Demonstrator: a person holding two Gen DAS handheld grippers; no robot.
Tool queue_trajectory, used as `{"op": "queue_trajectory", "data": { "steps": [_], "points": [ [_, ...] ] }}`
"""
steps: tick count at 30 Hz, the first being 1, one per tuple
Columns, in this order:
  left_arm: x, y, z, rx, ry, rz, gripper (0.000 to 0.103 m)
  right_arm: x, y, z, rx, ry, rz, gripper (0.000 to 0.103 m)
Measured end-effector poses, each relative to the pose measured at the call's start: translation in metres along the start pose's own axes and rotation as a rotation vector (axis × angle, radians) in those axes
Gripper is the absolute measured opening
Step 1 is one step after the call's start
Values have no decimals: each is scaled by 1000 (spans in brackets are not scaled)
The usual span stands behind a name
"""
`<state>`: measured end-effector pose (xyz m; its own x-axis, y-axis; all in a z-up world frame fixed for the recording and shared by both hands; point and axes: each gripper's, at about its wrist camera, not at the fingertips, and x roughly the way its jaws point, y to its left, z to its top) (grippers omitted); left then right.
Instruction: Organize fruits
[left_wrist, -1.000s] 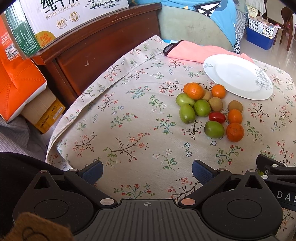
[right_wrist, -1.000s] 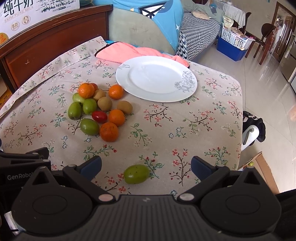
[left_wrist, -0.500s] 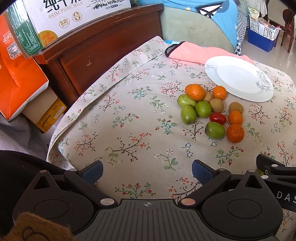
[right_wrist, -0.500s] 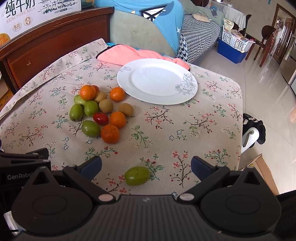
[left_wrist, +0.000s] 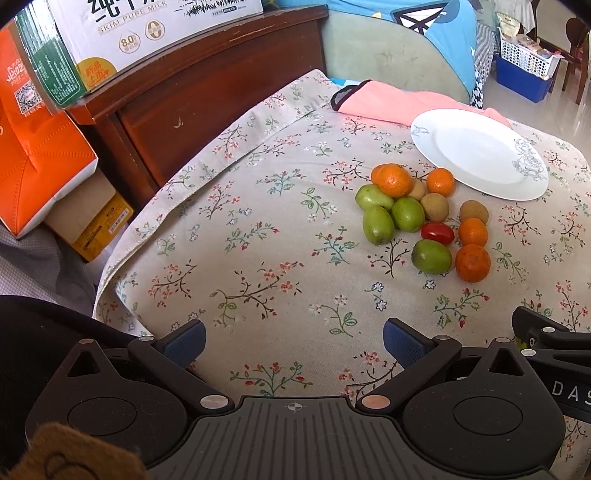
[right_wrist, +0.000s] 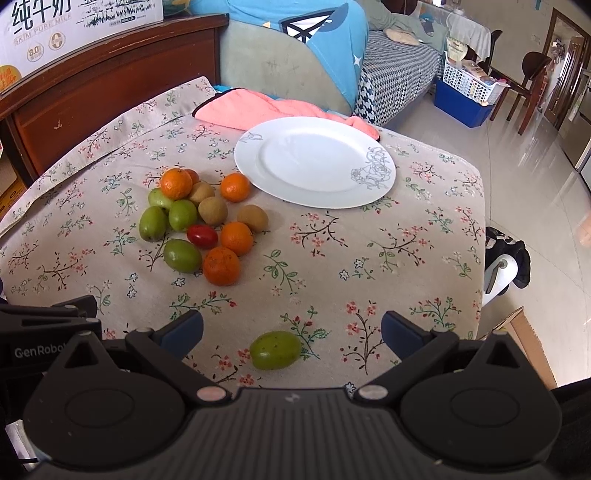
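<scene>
Covering most of both views, the bench (right_wrist: 424, 229) wears a floral cloth, with a pink towel (right_wrist: 258, 107) at its far edge in the upper middle. Next in size, the white plate (right_wrist: 314, 162) sits bare at upper centre of the right view, touching none of the fruit. Left of it, at middle left, the fruit cluster (right_wrist: 207, 218) packs oranges, green fruits, brown ones and one red tomato closely together. Both tools sit low in their frames: the left tongs (left_wrist: 293, 341) gape wide over bare cloth and hold nothing; the right tongs (right_wrist: 291, 330) are equally wide and empty. A stray green fruit (right_wrist: 275, 349), oval, speckled and smooth, lies alone at bottom centre of the right view, between the blue pads (right_wrist: 184, 328) but apparently untouched. Picking it up first seems the step in hand; doing it well likely means lowering squarely, closing gently across its short axis so it cannot roll, then carrying it to the plate.
</scene>
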<state>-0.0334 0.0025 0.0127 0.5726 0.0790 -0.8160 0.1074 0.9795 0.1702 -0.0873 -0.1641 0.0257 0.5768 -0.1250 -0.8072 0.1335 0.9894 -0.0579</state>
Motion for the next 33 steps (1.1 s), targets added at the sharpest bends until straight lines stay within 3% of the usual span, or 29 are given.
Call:
{"op": "queue_trajectory", "data": {
  "steps": [15, 33],
  "points": [
    [7, 0, -1, -13, 17, -9, 102, 5, 1, -2, 10, 4, -2, 102],
    [-3, 1, 1, -15, -25, -29, 102, -3, -6, -6, 40, -66, 32, 102]
  ]
}}
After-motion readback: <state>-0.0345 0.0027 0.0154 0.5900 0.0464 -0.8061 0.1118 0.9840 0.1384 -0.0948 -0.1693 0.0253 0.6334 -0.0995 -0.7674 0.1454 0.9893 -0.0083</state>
